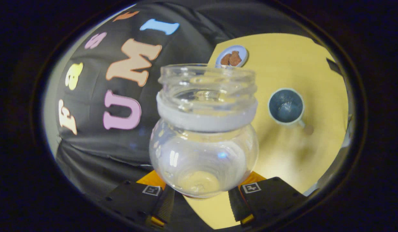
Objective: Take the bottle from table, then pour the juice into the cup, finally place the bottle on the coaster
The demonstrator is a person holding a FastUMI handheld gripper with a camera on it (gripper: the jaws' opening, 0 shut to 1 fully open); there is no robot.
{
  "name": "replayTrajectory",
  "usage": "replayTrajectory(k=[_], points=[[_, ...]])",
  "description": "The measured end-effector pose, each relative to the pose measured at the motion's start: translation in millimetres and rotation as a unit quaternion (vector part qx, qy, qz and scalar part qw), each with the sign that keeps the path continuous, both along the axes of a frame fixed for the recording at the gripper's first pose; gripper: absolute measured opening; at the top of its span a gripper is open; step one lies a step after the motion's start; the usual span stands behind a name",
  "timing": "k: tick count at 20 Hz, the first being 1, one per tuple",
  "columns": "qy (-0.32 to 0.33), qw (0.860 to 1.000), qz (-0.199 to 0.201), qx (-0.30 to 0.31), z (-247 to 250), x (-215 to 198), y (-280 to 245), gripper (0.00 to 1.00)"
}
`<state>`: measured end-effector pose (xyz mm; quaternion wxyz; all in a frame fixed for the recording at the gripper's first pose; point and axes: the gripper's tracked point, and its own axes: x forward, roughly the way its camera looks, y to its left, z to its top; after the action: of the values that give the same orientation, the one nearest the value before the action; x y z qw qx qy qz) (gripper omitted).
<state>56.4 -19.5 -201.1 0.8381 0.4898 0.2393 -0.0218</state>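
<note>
We hold the clear glass bottle point(203, 135) clamped in the tool point(202, 193).
Both fingers press its base above the yellow desk point(302, 64); the cup point(286, 106) sits at three o'clock of it, the coaster point(231, 56) at twelve.

Yellow table point(315, 64) — cup point(286, 106), coaster point(231, 57)

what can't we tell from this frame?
- Grip contact: gripper view, the bottle sits between the fingers of the gripper, but its own base hides where they touch.
- Juice: the bottle looks clear; liquid can't be told.
- Coaster: near edge hidden behind the bottle's rim.
- Cup: dark inside, contents unclear.
</note>
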Motion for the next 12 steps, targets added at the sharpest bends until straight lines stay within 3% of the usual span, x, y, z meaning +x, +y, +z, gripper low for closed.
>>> replayTrajectory(k=[4, 7, 12], points=[[0.0, 0.985, 0.024, -0.17, 0.6, -6.0, -5.0, 0.77], [-0.029, 0.966, 0.026, -0.256, 18.6, 7.0, 2.1, 0.77], [-0.027, 0.91, 0.005, -0.413, 27.5, 35.8, 1.3, 0.76]])
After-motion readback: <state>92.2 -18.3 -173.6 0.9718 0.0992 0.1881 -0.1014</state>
